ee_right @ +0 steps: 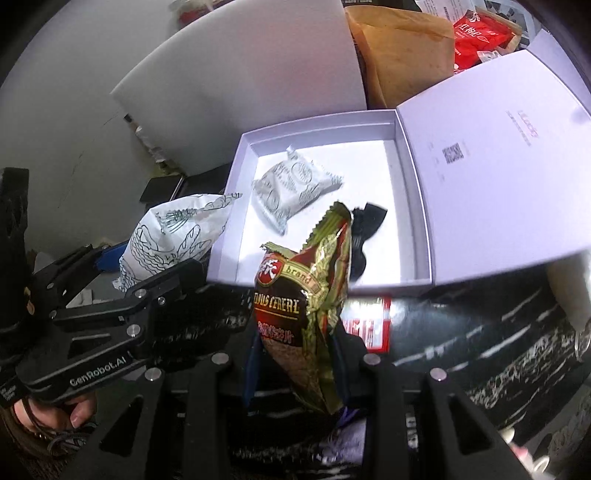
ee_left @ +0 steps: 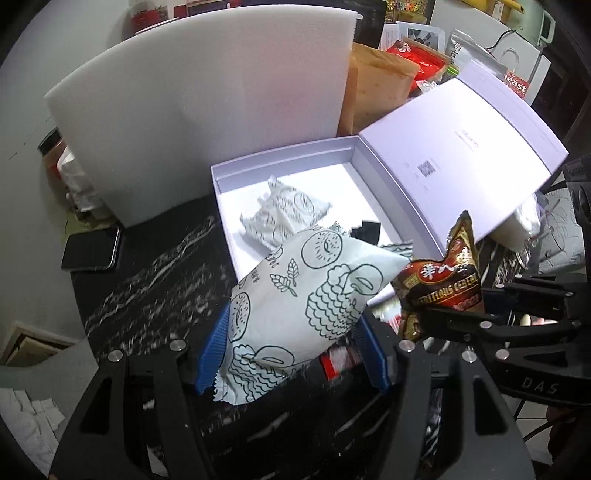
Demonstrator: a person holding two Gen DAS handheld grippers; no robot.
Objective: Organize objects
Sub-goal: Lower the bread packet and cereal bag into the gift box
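My left gripper (ee_left: 291,347) is shut on a puffy white snack packet (ee_left: 299,295) printed with dark line drawings, held above the dark marbled table just short of the open white box (ee_left: 280,157). The same packet (ee_right: 173,236) shows at the left of the right wrist view. My right gripper (ee_right: 295,362) is shut on a dark red and gold cereal packet (ee_right: 303,306), also at the box's near edge; this cereal packet (ee_left: 443,284) is visible in the left wrist view too. Inside the box (ee_right: 317,127) lie another white printed packet (ee_right: 291,188) and a small black item (ee_right: 364,229).
The box lid (ee_left: 461,162) stands open to the right. A thick white foam slab (ee_left: 207,110) leans behind the box. A black phone (ee_left: 92,247) lies left on the table. Brown paper bags (ee_right: 402,51) and red packets (ee_right: 476,33) crowd the back. A red and white card (ee_right: 369,321) lies under the box edge.
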